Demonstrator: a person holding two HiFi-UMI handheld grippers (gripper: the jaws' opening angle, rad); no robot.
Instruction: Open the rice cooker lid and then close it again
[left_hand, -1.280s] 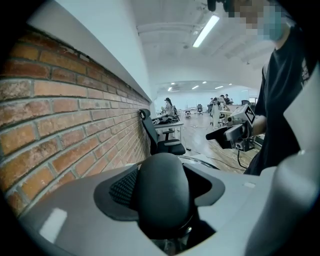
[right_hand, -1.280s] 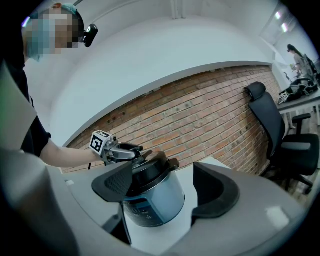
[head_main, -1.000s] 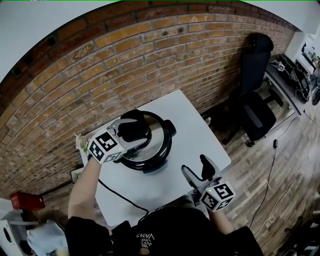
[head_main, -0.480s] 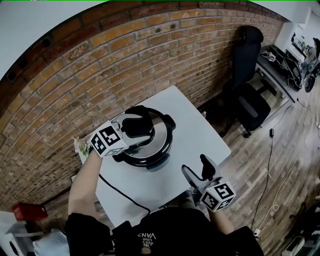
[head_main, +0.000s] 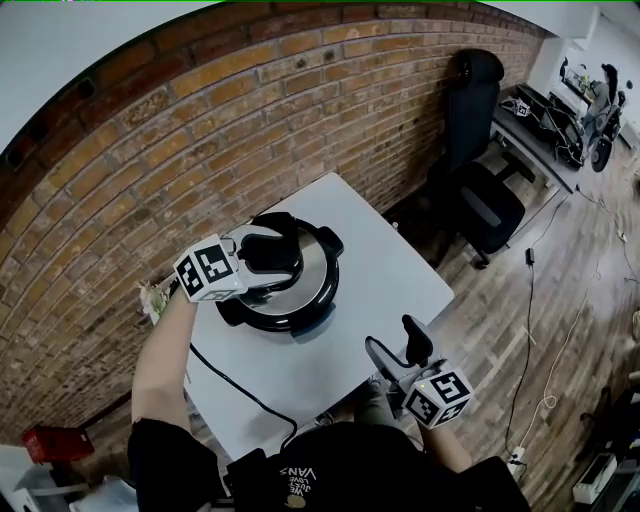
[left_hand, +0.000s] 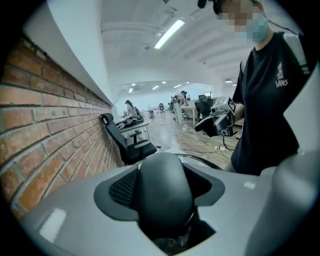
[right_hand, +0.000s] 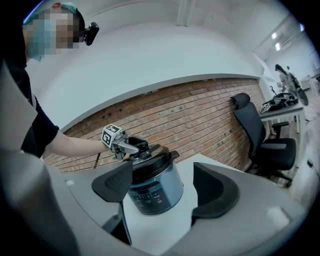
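The left gripper's mesh-textured pads clasp the smooth, rounded black handle of the lid. The lid lies closed on the rice cooker, at the far left of the white table. Compared with a second ago, this gripper's marker cube has rolled. The right gripper is spread and empty over the near edge. Only its view shows the cooker's shiny steel side and dark panel.
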